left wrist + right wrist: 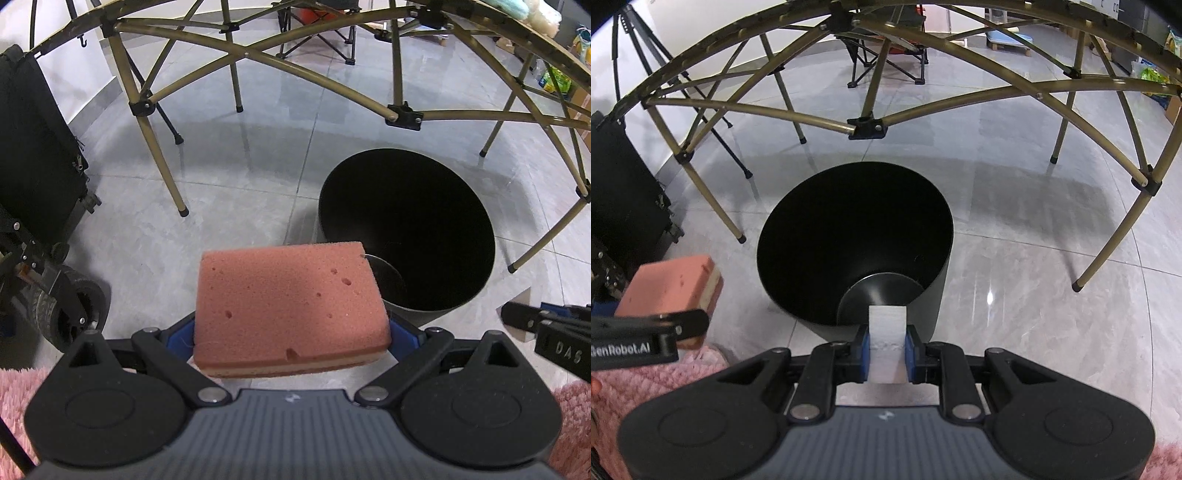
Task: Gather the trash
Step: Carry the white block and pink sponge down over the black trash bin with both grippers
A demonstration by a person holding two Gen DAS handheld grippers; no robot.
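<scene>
Down at the bottom centre of the left wrist view, we had the left gripper [291, 332] pinching a pink sponge [291, 306], blue pads pressed on both of its short sides, with the sponge sticking forward and its upper right corner overlapping the rim of the black trash bin [321, 206] in the picture. That bin sat open on the grey tiled floor [229, 221] at centre right of the frame, and we couldn't make out anything lying inside it.

Over in the right wrist view, the right gripper [887, 350] was at bottom centre, its jaws squeezed onto a small white block [887, 332] that stood upright between the blue pads. The block's top edge lined up over the near rim of the bin [945, 258], which filled the middle of that frame. At the left edge there we could see the sponge [665, 284] again, well left of the bin.

A folding table frame [868, 127] arched across the top of both views, and pink fluffy fabric [665, 373] showed in the lower corners.
</scene>
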